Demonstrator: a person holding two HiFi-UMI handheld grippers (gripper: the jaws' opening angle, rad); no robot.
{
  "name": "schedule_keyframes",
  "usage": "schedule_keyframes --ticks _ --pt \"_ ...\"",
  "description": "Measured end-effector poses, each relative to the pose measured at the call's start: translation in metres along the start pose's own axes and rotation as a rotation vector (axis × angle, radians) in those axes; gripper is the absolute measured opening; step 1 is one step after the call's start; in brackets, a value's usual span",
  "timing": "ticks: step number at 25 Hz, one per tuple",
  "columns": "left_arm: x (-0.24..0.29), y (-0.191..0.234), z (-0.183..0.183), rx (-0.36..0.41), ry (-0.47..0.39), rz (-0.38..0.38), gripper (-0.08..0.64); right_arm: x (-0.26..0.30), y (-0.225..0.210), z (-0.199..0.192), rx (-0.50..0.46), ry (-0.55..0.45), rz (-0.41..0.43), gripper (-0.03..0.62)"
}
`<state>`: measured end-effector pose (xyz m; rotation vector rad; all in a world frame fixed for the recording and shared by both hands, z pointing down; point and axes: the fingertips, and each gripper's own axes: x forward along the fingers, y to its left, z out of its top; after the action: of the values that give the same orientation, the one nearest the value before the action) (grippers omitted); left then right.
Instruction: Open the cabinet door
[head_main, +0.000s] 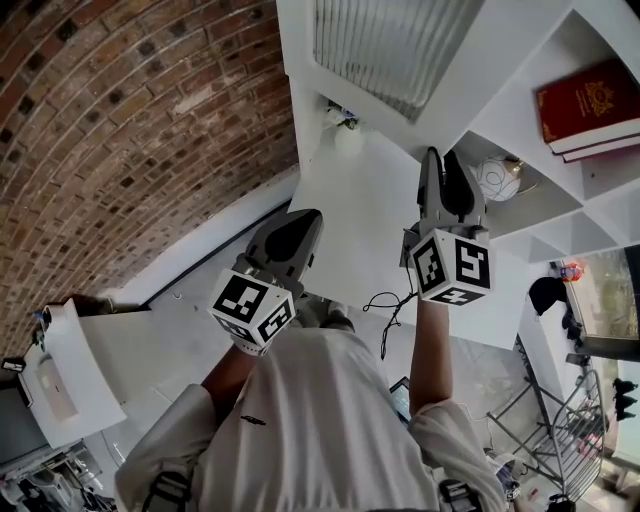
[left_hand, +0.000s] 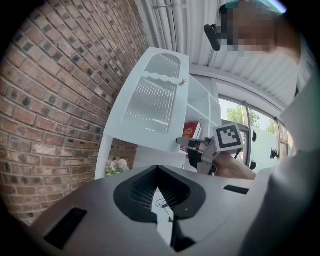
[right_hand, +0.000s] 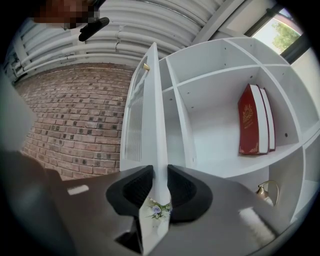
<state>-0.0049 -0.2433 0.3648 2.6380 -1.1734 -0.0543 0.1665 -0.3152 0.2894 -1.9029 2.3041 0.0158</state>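
The white cabinet door (head_main: 300, 60), with a ribbed glass panel, stands swung out from the shelf unit (head_main: 520, 100). In the right gripper view I see it edge-on (right_hand: 155, 125), with a small brass knob (right_hand: 146, 66) near its top. My right gripper (head_main: 445, 155) is shut on the door's free edge; both pads press its sides (right_hand: 159, 172). The left gripper view shows the door's face (left_hand: 150, 105) and the right gripper (left_hand: 182, 142) at its edge. My left gripper (head_main: 305, 218) hangs apart to the left, shut with nothing in it (left_hand: 157, 170).
A brick wall (head_main: 120, 120) runs along the left. The shelves hold red books (head_main: 585, 105) and a round ornament (head_main: 497, 180). A small bunch of flowers (head_main: 340, 118) sits behind the door. A white unit (head_main: 70, 370) stands lower left, a metal rack (head_main: 560, 420) lower right.
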Motion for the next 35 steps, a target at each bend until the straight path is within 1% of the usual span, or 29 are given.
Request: schedule_keyframes --ticks 10,16,20,30,35 --pt "-0.014 -0.004 0.003 0.005 0.004 -0.031 0.009 -0.016 0.017 0.0 0.0 0.003 0.005 0.095" --pt "-0.029 0.004 -0.001 -0.011 -0.001 -0.012 0.009 -0.024 0.026 0.0 0.002 -0.002 0.002 0.091" --pt "-0.042 0.008 -0.001 -0.008 -0.001 -0.01 0.009 -0.03 0.033 0.0 0.004 -0.006 -0.005 0.089" --pt "-0.071 0.01 -0.001 0.005 -0.004 -0.013 0.009 -0.048 0.063 0.001 0.003 -0.021 0.007 0.081" --pt "-0.087 0.013 -0.002 0.006 -0.009 0.001 0.009 -0.054 0.077 0.0 -0.005 -0.031 0.008 0.08"
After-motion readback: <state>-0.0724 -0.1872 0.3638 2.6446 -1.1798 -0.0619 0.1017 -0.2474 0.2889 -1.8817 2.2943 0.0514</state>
